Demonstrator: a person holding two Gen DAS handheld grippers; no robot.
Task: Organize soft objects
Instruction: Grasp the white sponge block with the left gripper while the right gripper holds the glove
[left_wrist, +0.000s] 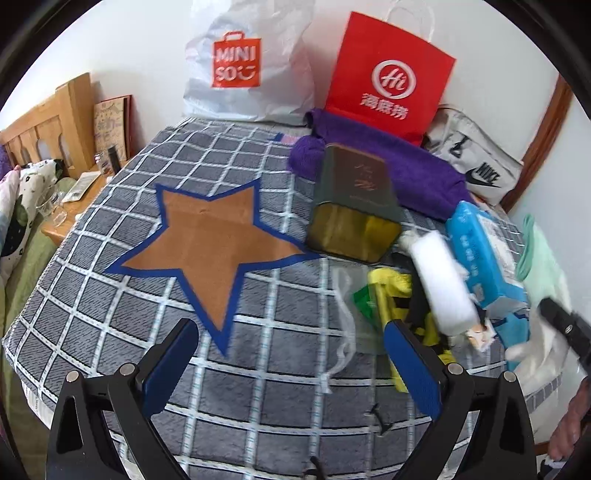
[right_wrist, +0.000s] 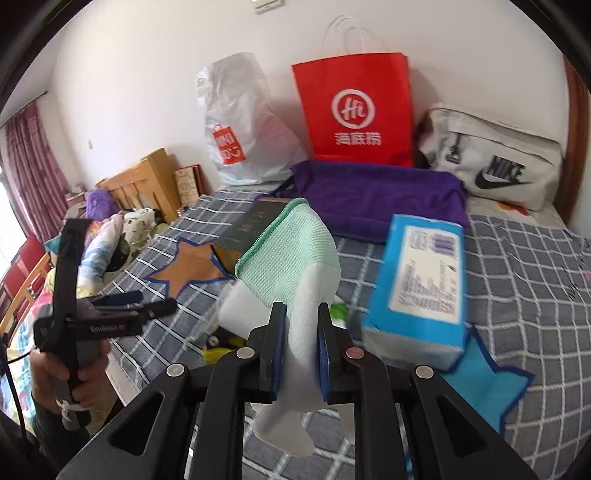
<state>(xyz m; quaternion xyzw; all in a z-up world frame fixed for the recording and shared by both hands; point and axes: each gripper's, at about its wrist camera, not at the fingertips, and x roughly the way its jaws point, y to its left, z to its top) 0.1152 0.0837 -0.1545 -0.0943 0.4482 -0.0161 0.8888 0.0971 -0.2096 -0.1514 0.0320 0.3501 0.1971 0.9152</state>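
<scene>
So the right gripper (right_wrist: 301, 350) has its jaws clamped on a mint-green glove (right_wrist: 291, 258), centre frame, lifted over the bed (right_wrist: 517, 266). Light and floppy, so pinching mid-body works. Left gripper (left_wrist: 291, 354) jaws apart, empty.

Mint-green glove (right_wrist: 295, 251), grey checked blanket (left_wrist: 110, 295)

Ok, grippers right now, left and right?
Left gripper: open, holding nothing.
Right gripper: closed on the mint-green glove.
</scene>
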